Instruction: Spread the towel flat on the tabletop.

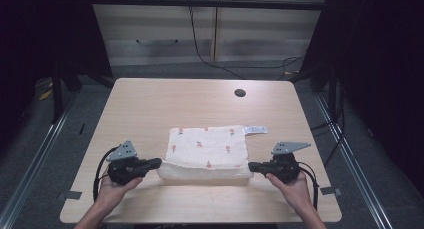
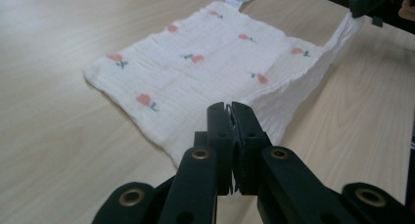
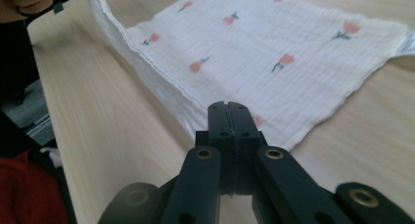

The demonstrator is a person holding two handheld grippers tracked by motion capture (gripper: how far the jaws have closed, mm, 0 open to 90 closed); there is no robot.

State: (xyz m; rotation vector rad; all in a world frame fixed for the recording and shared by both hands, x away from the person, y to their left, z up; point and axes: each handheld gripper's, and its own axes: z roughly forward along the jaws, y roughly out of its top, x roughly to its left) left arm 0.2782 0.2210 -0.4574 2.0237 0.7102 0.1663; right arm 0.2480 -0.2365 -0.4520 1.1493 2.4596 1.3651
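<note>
Left gripper [image 1: 156, 163]: clamped tight on the near left corner of the cloth [image 1: 207, 146]; in the left gripper view my jaws are pressed together with a sliver of fabric between them.
Right gripper [image 1: 254, 166]: clenched on the near right corner; its own view shows the jaws closed, and the cloth edge runs right up to their tips.
Cloth: white with small red flowers, spread on the table [image 1: 150, 104] ahead of both grippers; its near edge is lifted and stretched between my two tips, the far part lies flat.
Label [image 1: 255, 129]: at the far corner, beyond my right gripper.
Risk, slip: each grip looks to hold only a thin bite, so I judge that a pull outward could free a corner.
Risk, skew: if one hand leads, the fold would likely land crooked against the far edge.
Risk, drag: moving low could bunch the flat part.
High view adds: both hands at once, the sagging raised edge, the round hole [image 1: 240, 93] far ahead.
Gripper views add: the actual pinch, and the layered hem close up.
</note>
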